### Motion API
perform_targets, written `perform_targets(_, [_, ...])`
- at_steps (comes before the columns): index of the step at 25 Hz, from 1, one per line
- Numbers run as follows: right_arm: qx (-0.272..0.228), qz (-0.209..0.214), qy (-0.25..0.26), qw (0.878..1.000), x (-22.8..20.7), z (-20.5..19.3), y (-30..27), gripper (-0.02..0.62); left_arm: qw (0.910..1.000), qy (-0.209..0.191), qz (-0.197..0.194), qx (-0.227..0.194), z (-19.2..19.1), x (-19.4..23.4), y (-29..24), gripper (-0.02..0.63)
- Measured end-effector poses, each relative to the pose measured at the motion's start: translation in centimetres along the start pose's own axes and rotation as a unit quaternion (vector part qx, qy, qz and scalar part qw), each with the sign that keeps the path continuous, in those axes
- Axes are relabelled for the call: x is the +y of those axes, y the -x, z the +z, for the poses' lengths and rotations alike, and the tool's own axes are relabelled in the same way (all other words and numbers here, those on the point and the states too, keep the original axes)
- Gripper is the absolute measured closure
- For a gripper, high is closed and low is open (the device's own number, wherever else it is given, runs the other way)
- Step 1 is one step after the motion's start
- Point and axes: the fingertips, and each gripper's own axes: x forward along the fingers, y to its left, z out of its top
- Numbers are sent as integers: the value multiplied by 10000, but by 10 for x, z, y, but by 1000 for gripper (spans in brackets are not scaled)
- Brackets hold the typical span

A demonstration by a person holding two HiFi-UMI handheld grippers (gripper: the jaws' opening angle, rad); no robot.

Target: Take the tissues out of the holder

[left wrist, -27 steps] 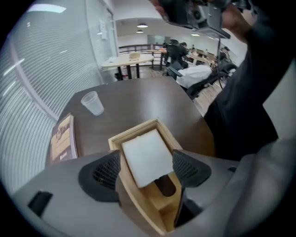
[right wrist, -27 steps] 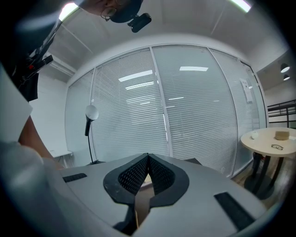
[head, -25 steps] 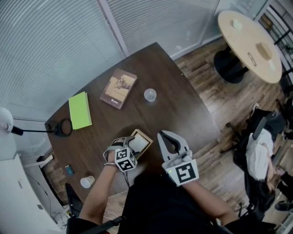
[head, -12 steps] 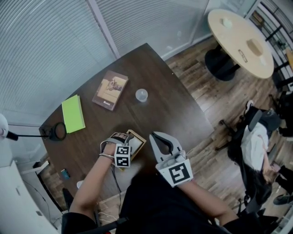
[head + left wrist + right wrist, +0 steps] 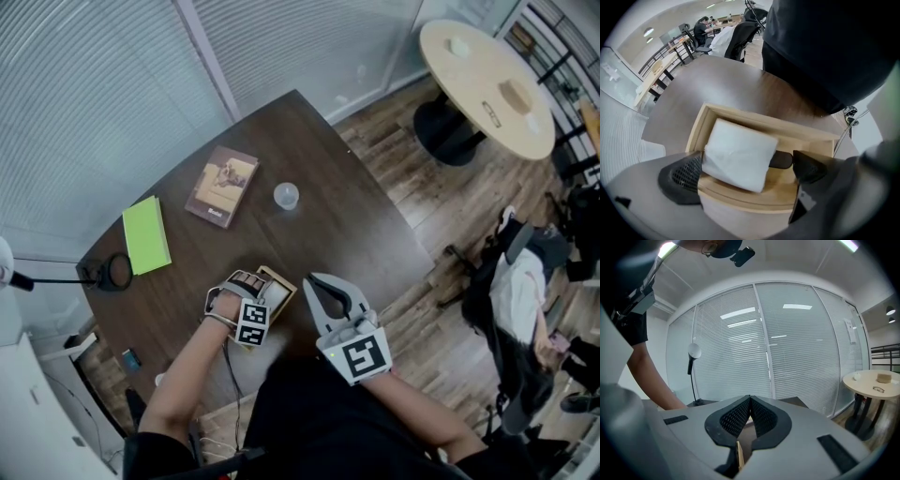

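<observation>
1. The left gripper straddles the wooden holder at the near edge of the table. Its jaws are opening and stand wide.
2. The tissues lie tilted inside the holder, between those jaws, against the left pad and clear of the right.
3. The right gripper is pressed together, empty, beside the holder. The left is nearer.
4. Compared with a second ago, both grippers keep their places and the tissues remain in the holder.

The tissues were white, and the holder was pale wood. The table was dark brown. One notebook was bright green; a book had a brown cover. The right gripper was grey, its pads black with a mesh pattern.
</observation>
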Motion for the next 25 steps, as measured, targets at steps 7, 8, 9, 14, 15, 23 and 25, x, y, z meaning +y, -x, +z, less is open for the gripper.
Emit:
perform_targets(7, [28, -133, -59, 9999, -7, 1, -1, 586, 9998, -184, 4, 95, 1, 2, -8, 17])
perform_targets(8, [20, -141, -55, 9999, -7, 2, -1, 586, 9998, -181, -24, 91, 1, 3, -7, 17])
perform_targets(9, [16, -138, -41, 9999, -7, 2, -2, 586, 9998, -153, -63, 75, 2, 3, -6, 17])
perform_targets(14, [50, -126, -35, 9999, -6, -1, -2, 586, 9982, -21, -584, 161, 4, -5, 5, 18])
perform_targets(15, [58, -127, -48, 9999, -6, -2, -2, 586, 9975, -11, -680, 204, 4, -7, 6, 18])
perform_targets(23, [44, -171, -62, 9998, -7, -2, -2, 586, 9982, -405, -372, 230, 10, 0, 9, 23])
perform_targets(25, [52, -163, -61, 9998, -7, -3, -2, 586, 9974, -556, -398, 243, 12, -1, 6, 21])
